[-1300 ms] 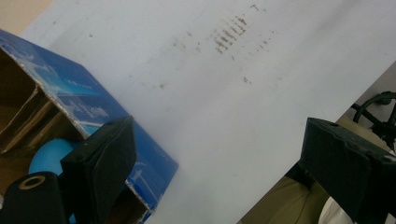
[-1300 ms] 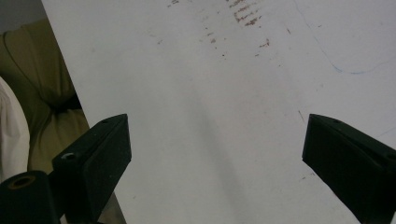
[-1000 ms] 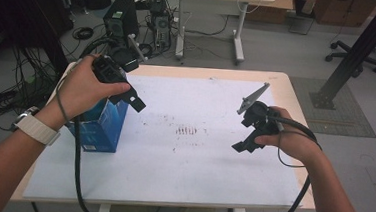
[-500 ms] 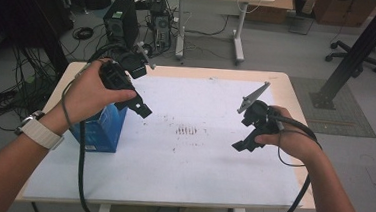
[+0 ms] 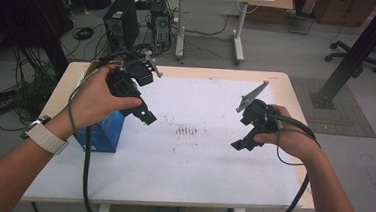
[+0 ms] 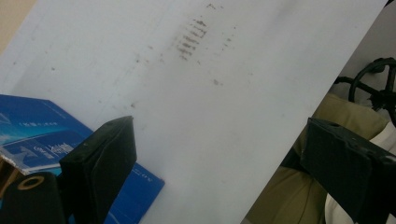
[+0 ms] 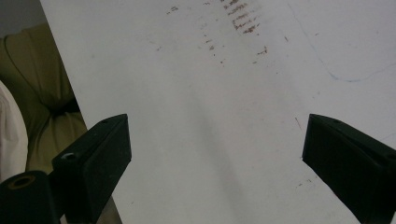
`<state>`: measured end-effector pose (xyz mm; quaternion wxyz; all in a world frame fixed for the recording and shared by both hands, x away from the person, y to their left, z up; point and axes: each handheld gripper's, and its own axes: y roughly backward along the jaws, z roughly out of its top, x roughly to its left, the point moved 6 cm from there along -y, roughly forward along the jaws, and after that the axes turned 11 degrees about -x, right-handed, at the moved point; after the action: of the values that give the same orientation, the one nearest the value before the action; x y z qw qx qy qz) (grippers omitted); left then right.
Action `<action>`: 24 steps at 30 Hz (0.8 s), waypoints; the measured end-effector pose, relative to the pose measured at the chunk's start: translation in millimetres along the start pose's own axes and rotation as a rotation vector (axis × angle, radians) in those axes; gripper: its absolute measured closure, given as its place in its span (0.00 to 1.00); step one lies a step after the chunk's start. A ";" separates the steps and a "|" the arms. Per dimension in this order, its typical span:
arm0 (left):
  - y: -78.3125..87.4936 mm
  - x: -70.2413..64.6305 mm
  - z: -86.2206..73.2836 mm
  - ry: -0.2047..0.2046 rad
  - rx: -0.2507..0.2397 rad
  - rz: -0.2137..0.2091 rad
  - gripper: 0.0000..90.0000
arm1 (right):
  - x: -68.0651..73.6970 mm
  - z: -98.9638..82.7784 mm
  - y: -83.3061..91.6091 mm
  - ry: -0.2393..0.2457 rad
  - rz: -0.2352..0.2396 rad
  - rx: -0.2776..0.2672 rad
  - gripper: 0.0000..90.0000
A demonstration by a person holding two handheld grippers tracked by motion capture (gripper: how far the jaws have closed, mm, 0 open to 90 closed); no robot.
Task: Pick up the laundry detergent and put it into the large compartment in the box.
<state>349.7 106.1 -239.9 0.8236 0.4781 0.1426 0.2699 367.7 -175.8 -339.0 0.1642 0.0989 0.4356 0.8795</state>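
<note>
While both tools hang above the white sheet, left gripper jaws spread wide, empty, just beside and above the blue box at the table's left; right gripper likewise spread, gripping nothing

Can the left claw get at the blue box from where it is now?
Probably yes: the left claw hangs open just above the blue box, with nothing between them.

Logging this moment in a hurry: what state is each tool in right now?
Left tool: open, holding nothing, up above the blue box.
Right tool: open, holding nothing, above the white sheet.
</note>
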 end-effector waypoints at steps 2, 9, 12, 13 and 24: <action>-0.3 0.7 0.0 0.004 -0.007 0.002 0.12 | -0.6 0.3 0.1 -0.002 0.000 0.000 0.09; -1.6 2.0 0.1 0.006 -0.015 0.000 0.12 | -1.4 1.3 0.0 -0.001 -0.001 0.000 0.09; -2.0 1.6 0.1 0.003 -0.020 -0.002 0.12 | -1.6 0.9 -0.3 -0.002 0.000 0.002 0.09; -2.1 1.6 0.1 0.003 -0.021 -0.001 0.12 | -1.7 0.7 -0.4 -0.002 0.001 0.002 0.09; -2.0 1.7 -0.1 0.005 -0.018 0.003 0.12 | -0.9 -0.6 0.6 -0.003 -0.001 -0.001 0.09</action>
<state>351.6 106.3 -241.6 0.8270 0.4701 0.1416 0.2739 368.2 -177.0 -339.0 0.1654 0.0997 0.4349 0.8795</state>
